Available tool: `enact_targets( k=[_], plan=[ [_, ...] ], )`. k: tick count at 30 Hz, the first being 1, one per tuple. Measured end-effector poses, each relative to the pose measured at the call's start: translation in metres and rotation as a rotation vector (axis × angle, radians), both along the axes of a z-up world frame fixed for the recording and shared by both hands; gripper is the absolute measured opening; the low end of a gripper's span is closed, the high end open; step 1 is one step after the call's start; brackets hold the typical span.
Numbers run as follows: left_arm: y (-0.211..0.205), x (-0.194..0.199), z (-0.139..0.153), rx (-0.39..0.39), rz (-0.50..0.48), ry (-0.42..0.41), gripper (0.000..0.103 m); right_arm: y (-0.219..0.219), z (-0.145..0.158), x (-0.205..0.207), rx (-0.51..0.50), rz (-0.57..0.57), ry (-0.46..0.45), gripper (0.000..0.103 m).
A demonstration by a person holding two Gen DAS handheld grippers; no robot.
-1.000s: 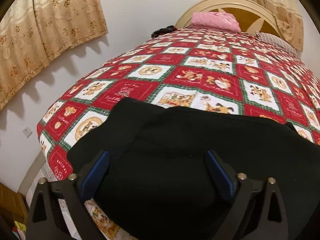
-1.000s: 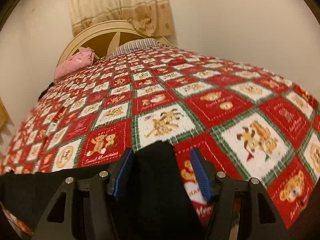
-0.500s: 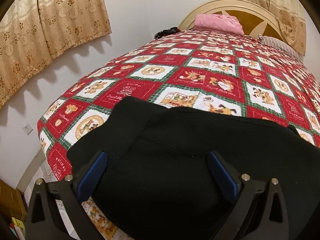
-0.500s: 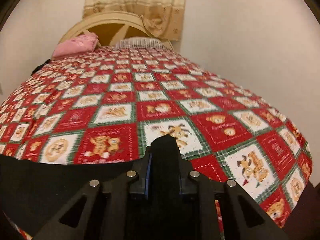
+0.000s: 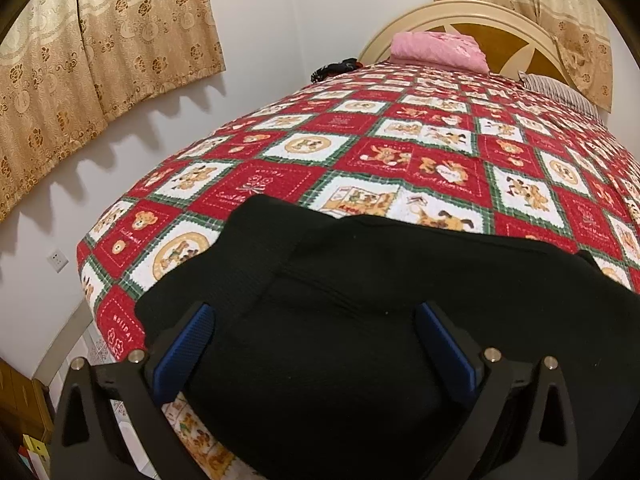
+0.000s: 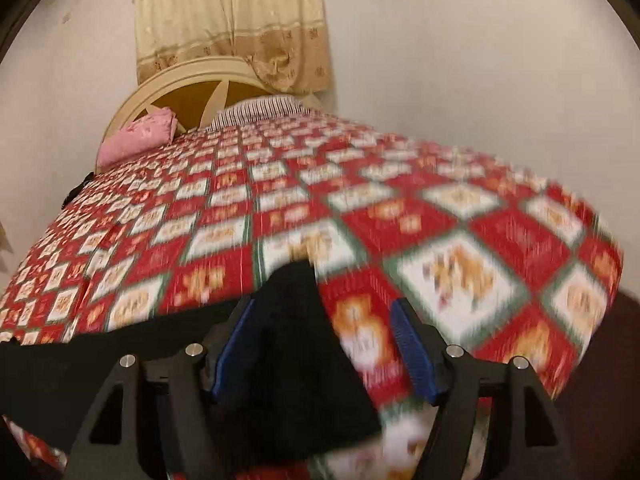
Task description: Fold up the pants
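Black pants (image 5: 392, 300) lie spread across the near edge of the bed. In the left wrist view my left gripper (image 5: 316, 344) is open, its blue pads wide apart over the waist end of the pants. In the right wrist view, which is blurred, my right gripper (image 6: 324, 344) is open, with the end of a black pant leg (image 6: 296, 320) lying between its blue pads, nearer the left pad. The pants stretch away to the left in that view.
The bed has a red, white and green patchwork quilt (image 5: 420, 152). A pink folded cloth (image 5: 436, 50) and a striped pillow (image 6: 260, 108) lie by the headboard (image 5: 480, 20). A small dark item (image 5: 334, 69) lies at the far left bed edge. Walls flank both sides.
My right gripper was shut on the pant leg half a second ago and has now opened, and it is moving. My left gripper stayed open over the waist.
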State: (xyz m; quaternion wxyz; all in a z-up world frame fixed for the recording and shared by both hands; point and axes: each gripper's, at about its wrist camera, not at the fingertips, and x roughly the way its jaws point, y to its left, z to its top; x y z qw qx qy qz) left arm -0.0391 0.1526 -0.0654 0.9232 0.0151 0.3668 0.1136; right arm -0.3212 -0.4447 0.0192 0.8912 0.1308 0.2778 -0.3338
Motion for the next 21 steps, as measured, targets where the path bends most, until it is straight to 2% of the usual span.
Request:
enact_targets(
  k=[2,3,4,6,7,9,11,15,19,21],
  plan=[
    [0.0,0.0,0.0,-0.004,0.002,0.001,0.103,0.007,-0.016,-0.001,-0.008,0.012,0.037,0.07],
    [0.0,0.0,0.0,-0.005,0.002,0.001,0.103,0.017,-0.02,-0.001,-0.071,0.015,0.046,0.07],
    [0.0,0.0,0.0,-0.003,0.001,0.001,0.103,0.023,-0.022,0.0,-0.087,0.018,0.063,0.07],
    [0.0,0.0,0.0,-0.004,0.002,0.002,0.103,0.028,-0.021,0.004,-0.074,0.021,0.058,0.065],
    [0.0,0.0,0.0,-0.006,0.002,0.003,0.103,0.028,-0.022,0.006,-0.074,0.013,0.064,0.061],
    [0.001,0.0,-0.001,-0.01,0.0,0.003,0.103,0.029,-0.022,0.008,-0.074,0.021,0.068,0.033],
    [0.001,-0.001,0.0,-0.013,-0.002,0.003,0.103,0.026,-0.02,0.008,-0.019,0.046,0.041,0.021],
    [0.001,-0.001,0.0,-0.018,-0.008,0.0,0.103,0.021,-0.017,0.005,0.05,0.052,0.001,0.017],
    [0.002,0.0,0.0,-0.022,-0.016,-0.003,0.103,0.009,-0.011,-0.011,0.233,0.089,-0.177,0.016],
    [0.002,0.0,0.0,-0.025,-0.019,-0.005,0.103,0.009,-0.005,-0.013,0.277,0.107,-0.234,0.016]
  ],
)
